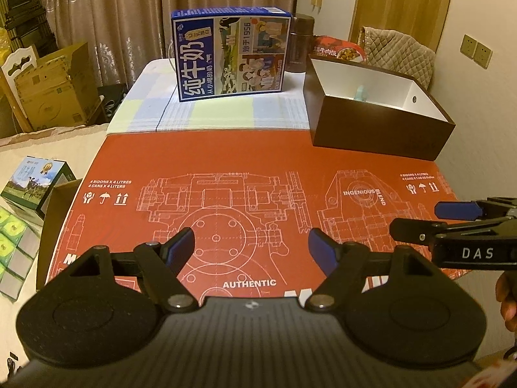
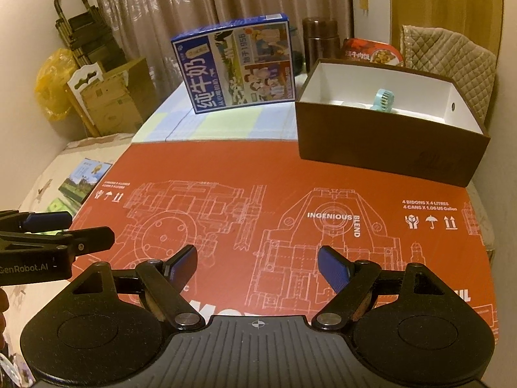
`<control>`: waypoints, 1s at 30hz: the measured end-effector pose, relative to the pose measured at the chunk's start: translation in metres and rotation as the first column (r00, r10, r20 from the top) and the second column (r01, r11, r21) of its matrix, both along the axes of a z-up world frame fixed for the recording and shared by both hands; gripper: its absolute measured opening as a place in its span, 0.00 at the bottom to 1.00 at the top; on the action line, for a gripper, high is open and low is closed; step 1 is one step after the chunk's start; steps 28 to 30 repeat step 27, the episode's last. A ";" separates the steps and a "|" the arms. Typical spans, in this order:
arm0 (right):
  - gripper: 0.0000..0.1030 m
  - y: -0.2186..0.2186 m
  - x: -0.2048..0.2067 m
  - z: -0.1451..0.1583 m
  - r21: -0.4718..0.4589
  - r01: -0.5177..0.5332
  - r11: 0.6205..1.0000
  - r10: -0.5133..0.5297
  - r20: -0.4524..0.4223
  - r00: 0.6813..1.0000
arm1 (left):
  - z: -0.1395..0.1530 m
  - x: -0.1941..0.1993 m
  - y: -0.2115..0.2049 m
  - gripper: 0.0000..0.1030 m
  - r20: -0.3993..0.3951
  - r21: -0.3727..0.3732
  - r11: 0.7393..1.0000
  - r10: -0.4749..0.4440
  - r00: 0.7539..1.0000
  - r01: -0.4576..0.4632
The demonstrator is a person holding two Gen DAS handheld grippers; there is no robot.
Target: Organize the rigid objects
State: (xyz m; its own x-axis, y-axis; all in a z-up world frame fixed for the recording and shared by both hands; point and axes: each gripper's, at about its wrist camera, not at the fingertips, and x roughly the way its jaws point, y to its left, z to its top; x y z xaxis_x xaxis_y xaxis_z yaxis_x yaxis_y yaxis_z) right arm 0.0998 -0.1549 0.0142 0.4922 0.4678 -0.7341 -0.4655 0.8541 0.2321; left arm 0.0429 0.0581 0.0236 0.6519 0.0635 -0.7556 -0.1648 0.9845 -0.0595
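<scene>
A brown open box [image 1: 371,129] with a white inside stands at the far right of the table; it also shows in the right wrist view [image 2: 384,148]. A small teal object [image 2: 383,98] lies inside it, and only its top [image 1: 359,92] shows in the left wrist view. A blue milk carton box [image 1: 231,55] stands upright at the back, also in the right wrist view [image 2: 240,64]. My left gripper [image 1: 252,245] is open and empty over the red cardboard sheet [image 1: 226,155]. My right gripper [image 2: 258,263] is open and empty, beside the left one.
A brown flask [image 2: 320,42] and a red food pack [image 2: 371,53] stand behind the brown box. A quilted chair back [image 2: 452,61] is at the right. Cardboard boxes [image 1: 51,90] and small packs [image 1: 19,220] lie to the left, off the table.
</scene>
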 end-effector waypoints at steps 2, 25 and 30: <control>0.77 0.001 -0.002 0.000 0.001 -0.001 1.000 0.001 0.000 1.000 | 0.000 -0.002 0.000 0.72 -0.001 0.001 1.000 -0.001 1.000 0.001; 0.77 0.006 -0.001 -0.008 -0.013 -0.001 1.000 0.001 -0.022 1.000 | -0.007 -0.002 0.005 0.72 -0.015 0.002 1.000 0.008 1.000 -0.008; 0.77 0.005 0.001 -0.009 -0.015 -0.003 1.000 0.003 -0.026 1.000 | -0.008 0.002 0.005 0.72 -0.020 -0.001 1.000 0.009 1.000 -0.009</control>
